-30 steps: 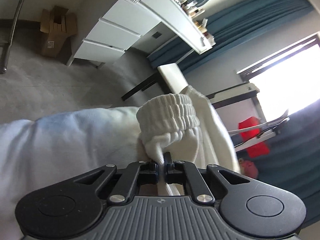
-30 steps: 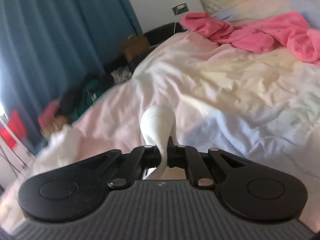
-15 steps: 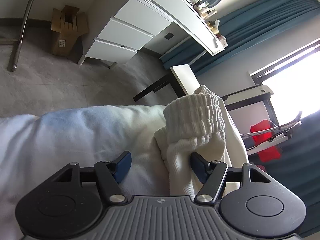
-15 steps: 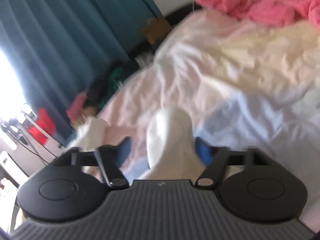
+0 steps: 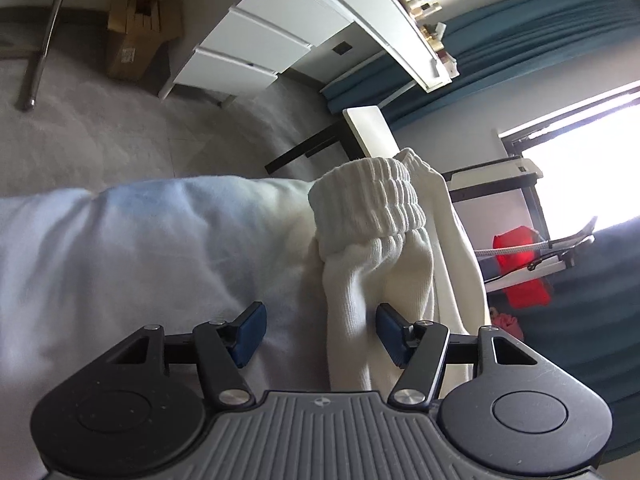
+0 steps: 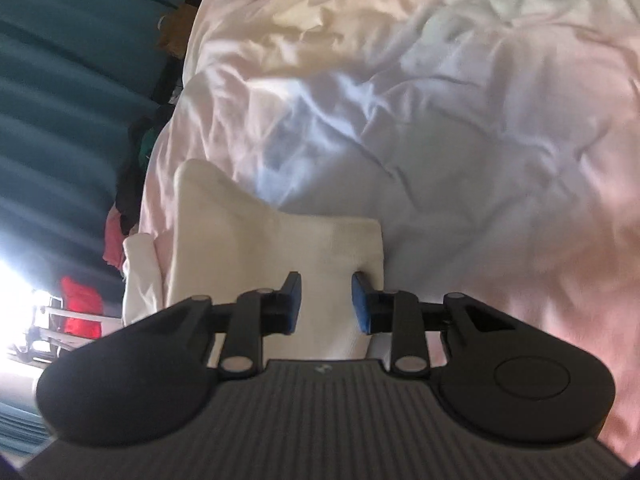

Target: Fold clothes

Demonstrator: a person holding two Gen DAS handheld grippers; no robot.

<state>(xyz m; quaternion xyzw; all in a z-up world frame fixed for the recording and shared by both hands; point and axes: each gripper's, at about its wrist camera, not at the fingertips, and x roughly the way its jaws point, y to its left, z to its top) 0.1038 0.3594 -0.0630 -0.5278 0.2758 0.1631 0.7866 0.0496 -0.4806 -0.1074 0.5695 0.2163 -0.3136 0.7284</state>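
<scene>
The white knit sock (image 5: 372,264), ribbed and gathered at its cuff, lies on the bed's (image 5: 132,248) crumpled, pale quilt. The left gripper (image 5: 318,334) is spread, its jaws closing slightly, the sock against one blue pad. The right gripper's (image 6: 326,302) jaws, just closing, stand apart over the sock's flat, smooth end.

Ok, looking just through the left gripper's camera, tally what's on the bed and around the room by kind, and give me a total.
White sock: 1
Bed cover: 1
Cardboard box: 1
White drawer unit: 1
Red thing by the window: 1
Total: 5
</scene>
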